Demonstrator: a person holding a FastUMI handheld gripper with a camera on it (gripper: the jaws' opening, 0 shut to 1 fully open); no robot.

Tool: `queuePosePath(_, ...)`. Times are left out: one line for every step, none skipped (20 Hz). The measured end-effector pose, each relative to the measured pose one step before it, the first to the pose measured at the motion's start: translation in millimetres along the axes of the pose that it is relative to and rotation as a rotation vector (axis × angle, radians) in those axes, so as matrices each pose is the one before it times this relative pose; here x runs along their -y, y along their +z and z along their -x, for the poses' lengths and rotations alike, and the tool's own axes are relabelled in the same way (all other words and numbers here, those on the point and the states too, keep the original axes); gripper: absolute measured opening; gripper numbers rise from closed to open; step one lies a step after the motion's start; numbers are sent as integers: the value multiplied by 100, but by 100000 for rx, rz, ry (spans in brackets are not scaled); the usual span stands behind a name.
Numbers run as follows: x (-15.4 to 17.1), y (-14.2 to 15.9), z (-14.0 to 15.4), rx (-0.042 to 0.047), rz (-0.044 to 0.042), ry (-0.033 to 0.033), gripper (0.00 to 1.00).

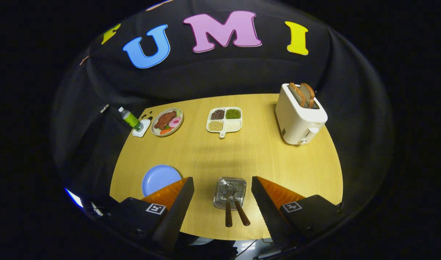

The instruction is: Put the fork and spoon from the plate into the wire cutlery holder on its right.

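Note:
The wire cutlery holder (230,193) stands on the wooden table between my two fingers, well below them. A fork (228,213) and a spoon (242,212) stand in it, heads down inside the basket, brown handles sticking out toward me. The blue plate (160,179) lies to the left of the holder, bare, partly behind my left finger. My gripper (222,195) hovers high above the table, open wide, with nothing held between the fingers.
Beyond the fingers, a white toaster (300,115) with two bread slices stands at the far right. A divided white dish (224,120) of beans sits mid-table, a plate of food (167,121) and a green bottle (131,119) at the far left. The table's near edge lies just below the handles.

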State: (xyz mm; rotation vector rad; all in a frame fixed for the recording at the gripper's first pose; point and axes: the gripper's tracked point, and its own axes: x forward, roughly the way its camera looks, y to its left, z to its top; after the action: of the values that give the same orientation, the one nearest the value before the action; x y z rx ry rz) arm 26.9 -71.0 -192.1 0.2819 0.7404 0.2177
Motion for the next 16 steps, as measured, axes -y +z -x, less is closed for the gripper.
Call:
queuePosePath(-134, 702, 814, 4082, 1380, 1053, 100)
queuePosePath(-137, 709, 670, 3966, 1997, 1049, 100)
queuePosePath(117, 369, 602, 3167, 2385, 286, 100)
queuePosePath(25, 407, 475, 3159, 2248, 311, 100)
queuePosePath(-64, 488, 519, 3230, 1777, 556, 100)
queuePosePath(-175, 381, 448, 2914, 994, 666, 99)
queuePosePath(25, 211, 472, 1851, 633, 127, 100)
queuePosePath(28, -65, 488, 1029, 963, -10, 99)
queuePosePath(-40, 227, 357, 1532, 815, 547, 99)
queuePosePath(-277, 75, 372, 955, 700, 984, 99)
queuePosePath(-274, 211, 350, 1403, 599, 1137, 99)
queuePosePath(-38, 205, 384, 1290, 880, 619, 99)
queuePosePath(-102, 371, 247, 1845, 730, 766, 99)
queuePosePath(-10, 415, 246, 1641, 488, 742, 99)
queuePosePath(-366, 491, 461, 1572, 88, 1496, 99)
queuePosePath(-100, 529, 394, 1275, -116, 1205, 99)
